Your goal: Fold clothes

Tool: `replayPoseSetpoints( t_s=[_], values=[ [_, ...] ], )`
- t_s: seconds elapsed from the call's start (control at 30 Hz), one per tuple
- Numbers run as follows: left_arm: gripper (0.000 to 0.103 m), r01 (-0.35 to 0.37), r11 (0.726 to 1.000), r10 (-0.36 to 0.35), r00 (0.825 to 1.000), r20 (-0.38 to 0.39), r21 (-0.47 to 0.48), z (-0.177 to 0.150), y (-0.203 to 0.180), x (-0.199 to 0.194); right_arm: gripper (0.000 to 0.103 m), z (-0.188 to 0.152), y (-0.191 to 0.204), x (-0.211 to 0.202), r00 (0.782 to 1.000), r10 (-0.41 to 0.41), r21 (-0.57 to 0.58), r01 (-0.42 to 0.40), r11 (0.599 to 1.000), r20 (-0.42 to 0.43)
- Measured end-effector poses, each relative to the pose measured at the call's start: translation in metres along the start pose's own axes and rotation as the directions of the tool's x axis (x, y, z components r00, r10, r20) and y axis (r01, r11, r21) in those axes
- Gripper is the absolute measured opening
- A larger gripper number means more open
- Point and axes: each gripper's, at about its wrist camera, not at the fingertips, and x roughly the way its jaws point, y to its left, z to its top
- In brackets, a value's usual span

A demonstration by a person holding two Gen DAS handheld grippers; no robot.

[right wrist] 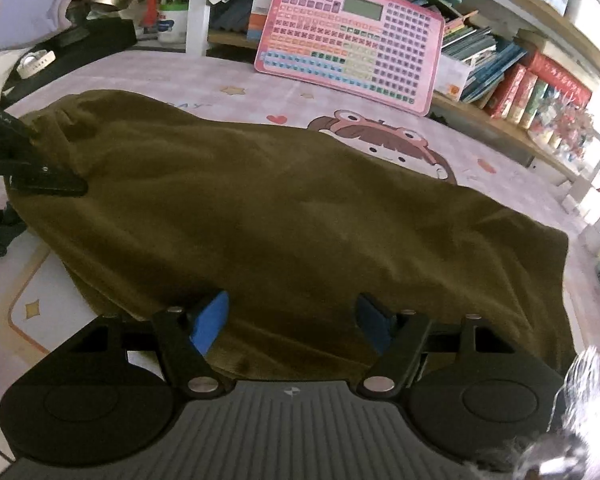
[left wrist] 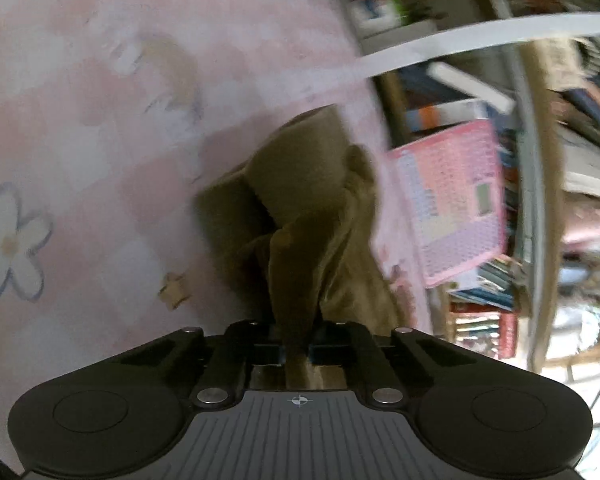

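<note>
An olive-brown garment [right wrist: 284,220] lies spread across the pink cartoon-print table cover [right wrist: 148,76]. In the right wrist view my right gripper [right wrist: 292,314] is open just above the garment's near edge, its blue pads [right wrist: 210,320] wide apart with nothing between them. My left gripper [right wrist: 60,184] shows at the far left of that view, clamped on the garment's left end. In the blurred left wrist view the left gripper [left wrist: 296,350] is shut on a bunched fold of the olive garment [left wrist: 300,220], which hangs up from the cover.
A pink keyboard-style toy board [right wrist: 348,40] leans against bookshelves [right wrist: 520,76] at the back. Black equipment, a watch [right wrist: 36,62] and folded pale cloth [right wrist: 32,0] sit at the back left. The table cover's flower print [left wrist: 12,240] lies left of the garment.
</note>
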Motion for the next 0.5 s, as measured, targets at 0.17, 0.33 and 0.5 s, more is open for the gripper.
replayPoseSetpoints(
  t_s=[0.17,0.33,0.5],
  values=[
    [0.006,-0.001,0.980,-0.023,0.993,0.118,0.198,0.004,-0.019,-0.032,0.068,0.009,0.008,0.006,0.998,0.068,-0.015,-0.068,0.998,-0.009],
    [0.007,-0.067,0.983,0.033,0.981,0.191,0.173,0.017,0.003,-0.055,0.069,0.015,0.040,0.007,0.990,0.143,-0.104,-0.141,0.985,0.015],
    [0.023,-0.100,0.995,0.095,0.987,0.132,0.030,0.028,0.032,-0.046,0.071,0.024,0.043,0.013,0.986,0.165,-0.079,-0.165,0.983,-0.005]
  ],
)
